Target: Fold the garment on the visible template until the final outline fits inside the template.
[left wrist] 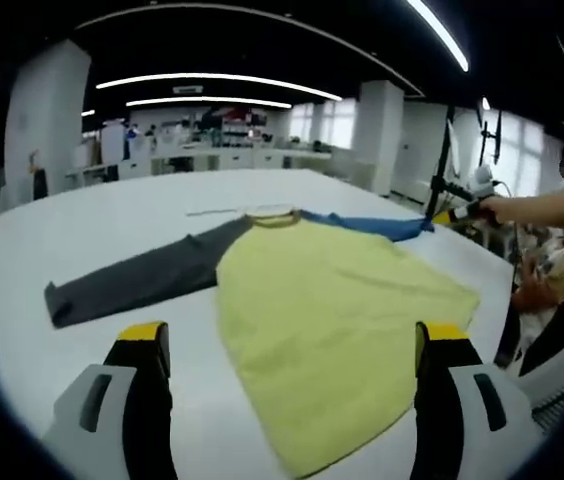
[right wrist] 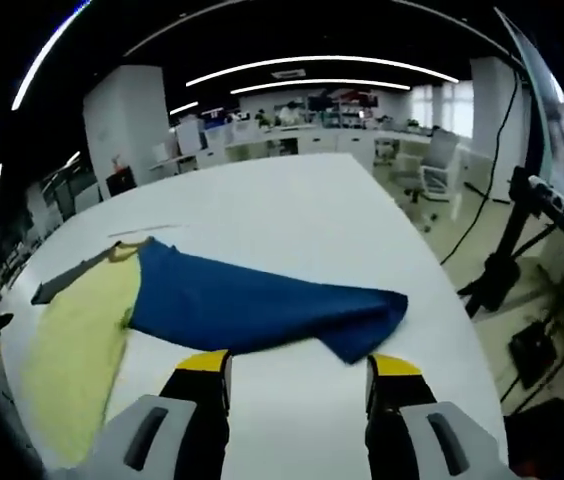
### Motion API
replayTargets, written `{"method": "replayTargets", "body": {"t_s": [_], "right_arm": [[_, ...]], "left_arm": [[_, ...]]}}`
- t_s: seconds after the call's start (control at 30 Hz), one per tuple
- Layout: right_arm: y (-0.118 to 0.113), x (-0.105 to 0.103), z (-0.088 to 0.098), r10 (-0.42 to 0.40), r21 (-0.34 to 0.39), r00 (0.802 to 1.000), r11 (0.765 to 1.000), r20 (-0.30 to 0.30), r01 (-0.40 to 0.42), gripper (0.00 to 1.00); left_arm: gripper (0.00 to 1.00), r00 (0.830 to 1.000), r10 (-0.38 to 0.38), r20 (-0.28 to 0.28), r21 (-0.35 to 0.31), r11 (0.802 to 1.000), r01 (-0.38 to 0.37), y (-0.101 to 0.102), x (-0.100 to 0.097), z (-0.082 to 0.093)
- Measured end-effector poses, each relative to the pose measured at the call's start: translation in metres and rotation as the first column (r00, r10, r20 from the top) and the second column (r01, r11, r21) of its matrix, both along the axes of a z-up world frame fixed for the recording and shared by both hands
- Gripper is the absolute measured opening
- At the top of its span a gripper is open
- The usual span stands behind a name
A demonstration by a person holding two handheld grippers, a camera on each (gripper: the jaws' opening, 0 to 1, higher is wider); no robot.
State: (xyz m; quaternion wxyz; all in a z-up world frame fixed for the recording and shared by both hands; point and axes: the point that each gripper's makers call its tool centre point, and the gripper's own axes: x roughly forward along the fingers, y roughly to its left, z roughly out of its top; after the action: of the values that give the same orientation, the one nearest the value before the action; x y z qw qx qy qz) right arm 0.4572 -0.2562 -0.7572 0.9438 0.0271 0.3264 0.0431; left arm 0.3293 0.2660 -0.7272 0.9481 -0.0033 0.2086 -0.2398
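We're barely started: shirt lies spread mid-frame on the bench, sleeves unfolded. Both grippers, left and right, hang released, grasping nothing.

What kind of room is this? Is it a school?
Probably a big open lab or workshop, not a school: long ceiling light strips, workbenches crowded with equipment at the back, and a tripod stand beside the large white table.

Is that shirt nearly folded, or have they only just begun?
Only just begun. The shirt lies flat on the white table, grey sleeve and blue sleeve both spread out. Both grippers hover open, holding nothing. Every fold remains; I can't make out the template.
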Motion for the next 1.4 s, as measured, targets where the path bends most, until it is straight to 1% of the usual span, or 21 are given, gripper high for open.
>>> {"method": "replayTargets", "body": {"t_s": [0.07,0.17,0.3,0.37,0.53,0.6,0.63,0.67,0.7,0.83,0.93,0.97,1.03,1.1,1.17,1.27,1.33,1.4], "right_arm": [[-0.006,0.004,-0.004,-0.027,-0.001,1.0,1.0,-0.009,0.027,0.48],[-0.016,0.008,-0.012,-0.048,-0.024,0.998,0.999,-0.03,0.048,0.44],[-0.026,0.013,-0.018,-0.081,-0.019,0.996,0.997,-0.041,0.081,0.38],[-0.03,0.015,-0.02,-0.094,-0.021,0.995,0.995,-0.044,0.093,0.36],[-0.034,0.018,-0.027,-0.114,-0.013,0.992,0.993,-0.061,0.113,0.33],[-0.035,0.019,-0.03,-0.124,-0.011,0.99,0.992,-0.066,0.124,0.31],[-0.036,0.019,-0.032,-0.128,-0.008,0.989,0.992,-0.069,0.128,0.3],[-0.035,0.019,-0.035,-0.136,0.001,0.987,0.991,-0.08,0.136,0.28],[-0.036,0.022,-0.033,-0.142,-0.002,0.988,0.99,-0.059,0.142,0.26],[-0.036,0.022,-0.033,-0.149,-0.012,0.987,0.989,-0.064,0.148,0.24],[-0.035,0.02,-0.034,-0.142,-0.044,0.988,0.989,-0.063,0.14,0.21],[-0.036,0.02,-0.034,-0.144,-0.057,0.988,0.988,-0.065,0.14,0.19],[-0.035,0.02,-0.033,-0.154,-0.049,0.986,0.987,-0.069,0.15,0.15],[-0.033,0.021,-0.034,-0.14,-0.062,0.988,0.989,-0.069,0.135,0.11],[-0.033,0.021,-0.034,-0.14,-0.06,0.988,0.989,-0.068,0.136,0.09],[-0.034,0.022,-0.034,-0.168,-0.024,0.984,0.986,-0.065,0.167,0.04],[-0.032,0.021,-0.034,-0.153,-0.025,0.986,0.988,-0.069,0.152,0.0],[-0.032,0.02,-0.034,-0.161,-0.005,0.984,0.987,-0.08,0.162,0.0]], "left_arm": [[0.99,1.0,0.011,0.001,-0.003,1.0,-0.011,0.002,0.0,0.001],[0.99,1.0,0.019,-0.004,-0.008,1.0,-0.019,0.004,-0.002,0.0],[0.99,0.999,0.037,-0.015,-0.007,0.999,-0.037,0.008,-0.005,-0.001],[0.99,0.999,0.044,-0.024,-0.005,0.999,-0.044,0.01,-0.006,-0.003],[0.99,0.998,0.051,-0.039,0.0,0.999,-0.051,0.012,-0.007,-0.005],[0.99,0.998,0.053,-0.038,-0.002,0.999,-0.053,0.011,-0.006,-0.005],[0.99,0.998,0.059,-0.029,-0.016,0.998,-0.06,0.011,-0.005,-0.002],[0.99,0.998,0.061,-0.026,-0.019,0.998,-0.062,0.011,-0.004,-0.001],[0.99,0.998,0.061,-0.027,-0.017,0.998,-0.062,0.011,-0.004,-0.001],[0.99,0.998,0.061,-0.031,0.001,0.998,-0.061,0.012,-0.004,-0.002],[0.99,0.997,0.067,-0.039,0.004,0.998,-0.067,0.013,-0.005,-0.004],[0.97,0.996,0.071,-0.044,0.012,0.997,-0.071,0.014,-0.006,-0.005],[0.94,0.997,0.065,-0.037,0.043,0.997,-0.063,0.015,-0.006,-0.005],[0.95,0.998,0.054,-0.035,0.059,0.997,-0.052,0.014,-0.006,-0.004],[0.97,0.998,0.051,-0.032,0.053,0.997,-0.049,0.013,-0.005,-0.002],[0.97,0.998,0.045,-0.048,0.056,0.998,-0.043,0.013,-0.004,-0.004],[0.98,0.998,0.038,-0.053,0.063,0.997,-0.034,0.013,-0.003,-0.005],[0.98,0.998,0.029,-0.062,0.069,0.997,-0.024,0.012,-0.002,-0.005]]}}
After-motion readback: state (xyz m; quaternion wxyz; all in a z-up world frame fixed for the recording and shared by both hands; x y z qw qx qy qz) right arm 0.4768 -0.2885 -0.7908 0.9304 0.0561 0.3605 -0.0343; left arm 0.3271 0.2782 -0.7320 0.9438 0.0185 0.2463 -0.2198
